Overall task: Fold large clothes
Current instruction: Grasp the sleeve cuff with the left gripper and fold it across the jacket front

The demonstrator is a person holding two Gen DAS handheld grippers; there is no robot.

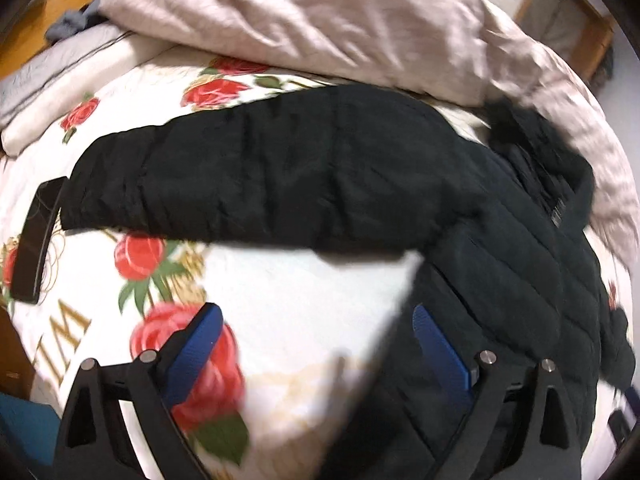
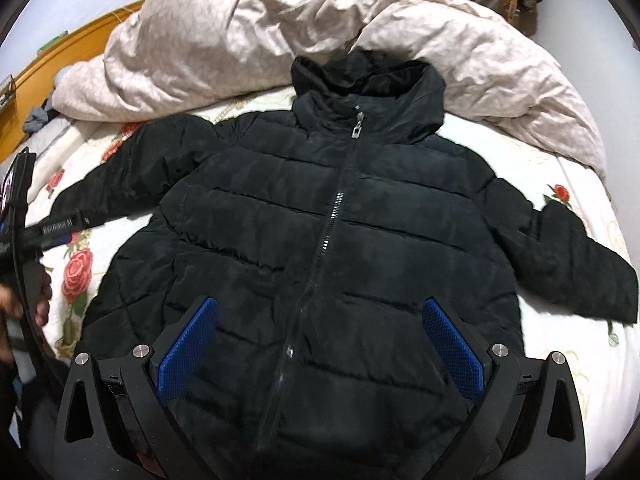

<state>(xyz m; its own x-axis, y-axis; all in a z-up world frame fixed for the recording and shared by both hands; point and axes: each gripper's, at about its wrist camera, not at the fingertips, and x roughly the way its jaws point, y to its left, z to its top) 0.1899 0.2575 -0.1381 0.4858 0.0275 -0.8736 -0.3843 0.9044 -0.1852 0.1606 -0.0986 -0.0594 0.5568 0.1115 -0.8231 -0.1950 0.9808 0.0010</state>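
Observation:
A black hooded puffer jacket (image 2: pixel 380 208) lies flat on the bed, front up and zipped, with both sleeves spread out to the sides. My right gripper (image 2: pixel 320 304) hovers open over its lower front, one blue pad on each side of the zipper (image 2: pixel 340 200), and holds nothing. In the blurred left wrist view the jacket's sleeve (image 1: pixel 260 176) runs across the middle. My left gripper (image 1: pixel 316 312) is open and empty, with one finger over the floral sheet and the other over the edge of the jacket's body (image 1: pixel 520 280).
A crumpled beige duvet (image 2: pixel 240 40) is heaped along the far side of the bed, touching the hood. The floral sheet (image 2: pixel 568 184) shows around the jacket. A flat black object (image 1: pixel 36 240) lies beyond the sleeve cuff. A hand (image 2: pixel 42 300) is at the left edge. A wooden headboard (image 2: pixel 80 44) stands behind.

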